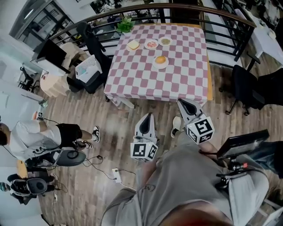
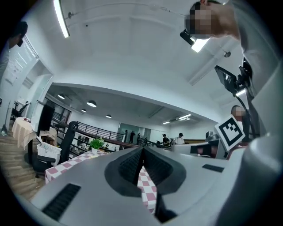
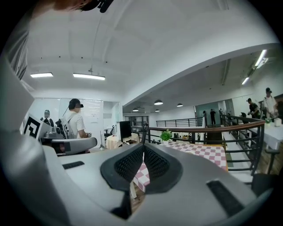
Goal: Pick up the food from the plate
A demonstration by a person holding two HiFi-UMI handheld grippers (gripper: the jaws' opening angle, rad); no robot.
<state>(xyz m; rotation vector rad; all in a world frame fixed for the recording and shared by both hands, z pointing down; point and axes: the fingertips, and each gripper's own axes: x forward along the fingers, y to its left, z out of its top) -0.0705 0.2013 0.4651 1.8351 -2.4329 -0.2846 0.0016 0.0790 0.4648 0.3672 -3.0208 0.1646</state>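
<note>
A table with a pink-and-white checked cloth (image 1: 177, 75) stands ahead of me. Near its middle a white plate holds a bun (image 1: 160, 59). Behind it, in a row at the far edge, sit a plate with toast (image 1: 133, 45), a plate with red food (image 1: 151, 43) and a plate with greenish food (image 1: 165, 41). My left gripper (image 1: 149, 115) and right gripper (image 1: 180, 102) hang over the wooden floor, short of the table's near edge. Both are shut with nothing between the jaws (image 2: 142, 154) (image 3: 143, 149). The checked cloth (image 2: 148, 187) shows below the left jaws.
A potted plant (image 1: 125, 24) sits at the table's far left corner. Black office chairs stand at left (image 1: 95, 53) and right (image 1: 247, 90). A curved railing (image 1: 185, 8) runs behind the table. A person (image 1: 40, 134) sits on the floor at left, with cables nearby.
</note>
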